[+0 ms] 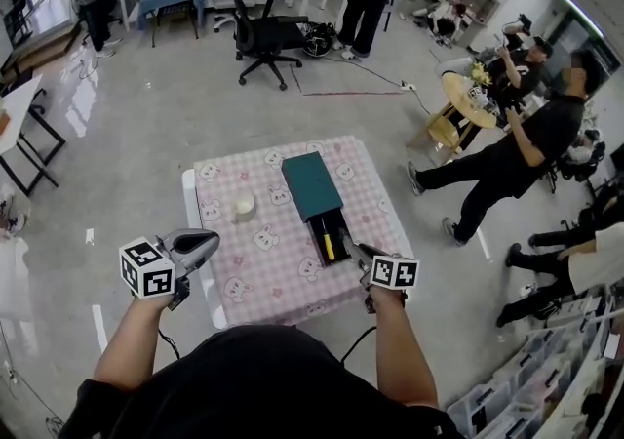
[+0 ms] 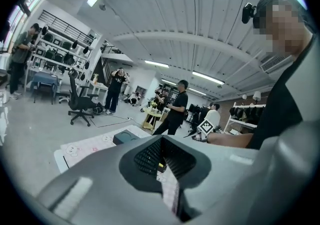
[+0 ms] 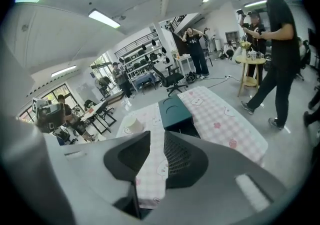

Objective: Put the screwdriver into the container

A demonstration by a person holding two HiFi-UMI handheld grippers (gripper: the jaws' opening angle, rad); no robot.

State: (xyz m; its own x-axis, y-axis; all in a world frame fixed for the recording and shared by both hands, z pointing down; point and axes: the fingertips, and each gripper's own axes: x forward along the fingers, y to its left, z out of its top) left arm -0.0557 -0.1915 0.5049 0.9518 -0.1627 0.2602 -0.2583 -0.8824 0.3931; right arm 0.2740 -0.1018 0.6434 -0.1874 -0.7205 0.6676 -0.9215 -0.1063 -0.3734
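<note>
Screwdriver point(image 1: 329, 246) lies in open container point(image 1: 312, 183), nine o'clock from right gripper point(image 1: 363, 254). Right claw slightly parted, left gripper point(image 1: 209, 242) closed, both empty; advise backing off gently.

In the head view we see only the yellow handle of the screwdriver point(image 1: 329, 246) in the container point(image 1: 312, 185); its tip is too small to tell. The marker cube covers most of the right gripper point(image 1: 363, 254). In the right gripper view the jaws hide the container's point(image 3: 174, 111) near end. In the left gripper view the left gripper point(image 2: 161, 140) blocks most of the table point(image 2: 82, 146), and 1 yellow speck between its jaws is too small to identify.
</note>
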